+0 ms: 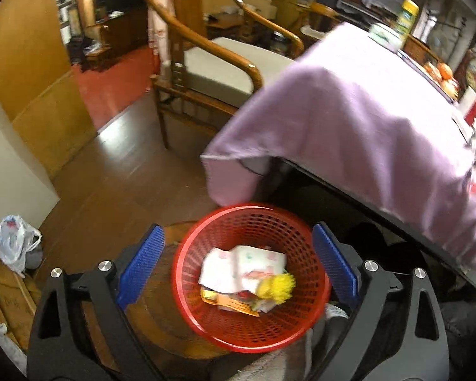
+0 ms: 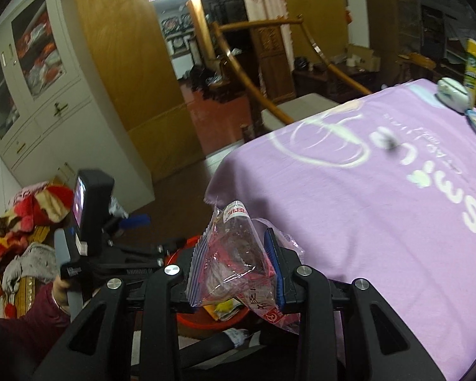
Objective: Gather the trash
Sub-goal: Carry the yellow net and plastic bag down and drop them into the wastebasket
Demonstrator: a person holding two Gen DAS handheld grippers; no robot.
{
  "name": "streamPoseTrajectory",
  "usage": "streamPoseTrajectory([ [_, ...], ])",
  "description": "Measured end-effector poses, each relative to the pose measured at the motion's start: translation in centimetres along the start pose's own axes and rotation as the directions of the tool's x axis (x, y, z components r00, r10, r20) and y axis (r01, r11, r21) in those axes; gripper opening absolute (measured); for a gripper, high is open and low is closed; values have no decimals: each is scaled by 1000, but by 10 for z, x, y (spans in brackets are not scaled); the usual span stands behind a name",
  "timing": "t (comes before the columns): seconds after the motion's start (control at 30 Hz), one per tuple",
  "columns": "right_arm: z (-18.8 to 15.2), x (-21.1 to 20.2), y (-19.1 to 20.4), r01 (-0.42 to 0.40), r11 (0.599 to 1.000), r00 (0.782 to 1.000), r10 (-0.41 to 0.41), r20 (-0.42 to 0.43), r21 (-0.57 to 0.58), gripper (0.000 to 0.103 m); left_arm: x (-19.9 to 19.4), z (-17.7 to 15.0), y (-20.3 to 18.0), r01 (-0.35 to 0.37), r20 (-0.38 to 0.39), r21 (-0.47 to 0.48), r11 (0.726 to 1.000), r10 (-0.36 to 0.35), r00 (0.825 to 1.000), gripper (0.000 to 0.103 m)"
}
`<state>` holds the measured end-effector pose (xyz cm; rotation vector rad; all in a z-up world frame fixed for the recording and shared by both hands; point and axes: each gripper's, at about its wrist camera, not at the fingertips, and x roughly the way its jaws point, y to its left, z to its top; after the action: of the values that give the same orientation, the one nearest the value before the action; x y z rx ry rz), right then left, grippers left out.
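A red plastic basket (image 1: pixel 254 327) stands on a wooden stool below the table edge. It holds white wrappers (image 1: pixel 241 266), a yellow piece (image 1: pixel 279 287) and an orange packet. My left gripper (image 1: pixel 238 263) is open and empty above the basket, its blue pads on either side of it. My right gripper (image 2: pixel 234 263) is shut on a clear plastic wrapper (image 2: pixel 234 254) with red print, held over the basket (image 2: pixel 206 320). The left gripper also shows in the right wrist view (image 2: pixel 133 222), at the left.
A table under a purple cloth (image 2: pixel 380 190) fills the right, with a small dark scrap (image 2: pixel 385 139), a white ceramic pot (image 2: pixel 453 95) and a green-yellow container (image 2: pixel 472 60). A wooden armchair (image 1: pixel 212 63) stands behind. A plastic bag (image 1: pixel 14 241) lies on the floor at left.
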<state>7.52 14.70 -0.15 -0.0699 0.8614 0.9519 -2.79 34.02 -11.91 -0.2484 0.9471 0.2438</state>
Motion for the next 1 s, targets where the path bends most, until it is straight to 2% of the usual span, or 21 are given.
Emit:
streamPoseTrajectory([
  [0.17, -3, 31, 26, -56, 997, 995, 51, -91, -47, 34, -5, 3, 33, -80, 28, -89, 993, 83, 996, 93],
  [0.47, 1, 69, 70, -152, 980, 974, 127, -185, -129, 37, -2, -5, 69, -122, 24, -165, 979, 128, 992, 94],
  [0.53, 4, 73, 75, -153, 976, 974, 124, -190, -152, 48, -1, -6, 73, -131, 23, -171, 977, 137, 990, 94],
  [0.7, 6, 81, 77, -135, 976, 976, 101, -195, -172, 55, 4, -10, 81, -131, 14, -190, 973, 137, 991, 94],
  [1.0, 2, 66, 59, -97, 984, 986, 75, -146, -152, 57, -6, -3, 68, -128, 37, -168, 977, 136, 990, 94],
])
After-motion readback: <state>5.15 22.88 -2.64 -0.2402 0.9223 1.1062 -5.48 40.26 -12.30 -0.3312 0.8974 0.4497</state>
